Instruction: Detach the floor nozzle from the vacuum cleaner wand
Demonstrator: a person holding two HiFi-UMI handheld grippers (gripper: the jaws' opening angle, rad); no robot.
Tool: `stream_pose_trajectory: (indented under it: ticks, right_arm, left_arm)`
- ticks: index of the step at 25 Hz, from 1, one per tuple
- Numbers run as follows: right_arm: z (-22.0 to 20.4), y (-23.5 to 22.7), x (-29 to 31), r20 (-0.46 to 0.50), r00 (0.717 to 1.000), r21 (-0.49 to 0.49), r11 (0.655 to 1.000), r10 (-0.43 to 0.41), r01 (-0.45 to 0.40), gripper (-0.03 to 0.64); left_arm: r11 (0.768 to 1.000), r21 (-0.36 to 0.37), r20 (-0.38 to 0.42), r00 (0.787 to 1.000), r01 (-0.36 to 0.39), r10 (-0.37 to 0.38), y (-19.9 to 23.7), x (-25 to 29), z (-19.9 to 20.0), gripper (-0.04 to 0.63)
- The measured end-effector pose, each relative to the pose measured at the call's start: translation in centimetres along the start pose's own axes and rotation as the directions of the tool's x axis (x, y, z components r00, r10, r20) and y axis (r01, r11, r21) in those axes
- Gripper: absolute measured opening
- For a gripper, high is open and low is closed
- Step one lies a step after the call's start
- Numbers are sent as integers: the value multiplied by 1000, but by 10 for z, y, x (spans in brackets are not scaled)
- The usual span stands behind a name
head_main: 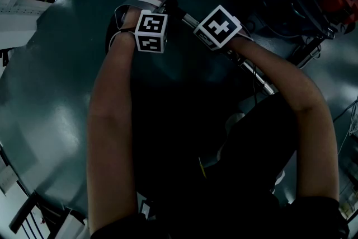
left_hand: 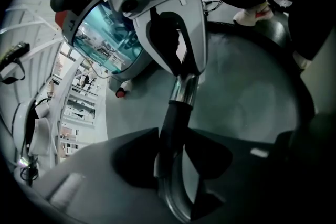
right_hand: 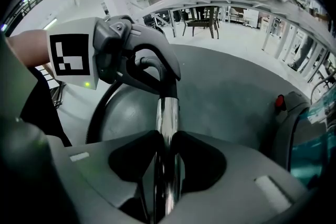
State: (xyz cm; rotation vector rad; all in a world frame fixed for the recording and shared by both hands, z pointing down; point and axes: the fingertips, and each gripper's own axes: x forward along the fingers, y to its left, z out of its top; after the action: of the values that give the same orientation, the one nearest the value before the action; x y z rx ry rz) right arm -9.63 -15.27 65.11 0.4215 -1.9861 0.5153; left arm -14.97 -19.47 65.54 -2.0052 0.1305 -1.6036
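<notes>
The left forearm [head_main: 109,120] and right forearm [head_main: 305,98] reach forward, close together at the wrists. The left gripper [left_hand: 173,160] pinches the black pipe [left_hand: 176,123]; the right gripper [right_hand: 165,160] pinches the chrome wand [right_hand: 167,113], both angled steeply down.

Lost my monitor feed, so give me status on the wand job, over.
Left gripper shut on black collar. Right gripper shut on chrome wand. Collar and wand still joined. Hose beside wand, not in the way.

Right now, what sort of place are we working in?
Probably a large open hall or lab, not a home: chairs stand across a wide pale floor, shelving racks line one side, and we work on a round dark mat.
</notes>
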Motion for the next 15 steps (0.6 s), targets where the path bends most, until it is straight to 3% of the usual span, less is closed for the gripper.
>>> stream_pose_trajectory:
  ticks: [4,5,6,8,10,13,15]
  right_arm:
    - [-5,1,-7,-17,1000,11,1000,-1,1,128]
    - [-8,2,-11,-28,1000,0,1000,-2,2,81]
    - [-14,3,-15,-42,999,-35,999,-12,11,-9]
    - [-26,-5,-18,-29,997,-171,983,-69,63,-6]
    - [-31,-15,-18,42,995,-256,961,-93,101,-1]
    - [-23,-1,-9,103,994,-184,983,42,-22,205]
    - [-11,10,-1,124,989,-169,984,82,-60,219]
  left_arm:
    - [1000,-13,-14,1000,17,-17,-2,3,-5,158]
    - [999,-10,-52,998,35,-35,-7,5,-14,156]
    - [998,-9,-104,993,56,-56,-13,7,-28,153]
    - [997,-37,-170,982,73,-78,-26,2,-57,150]
    - [996,-66,-181,981,58,-69,-29,-4,-66,150]
    - [996,-68,-179,982,55,-66,-26,-4,-56,152]
    - [997,-62,-173,983,47,-57,-19,-6,-46,152]
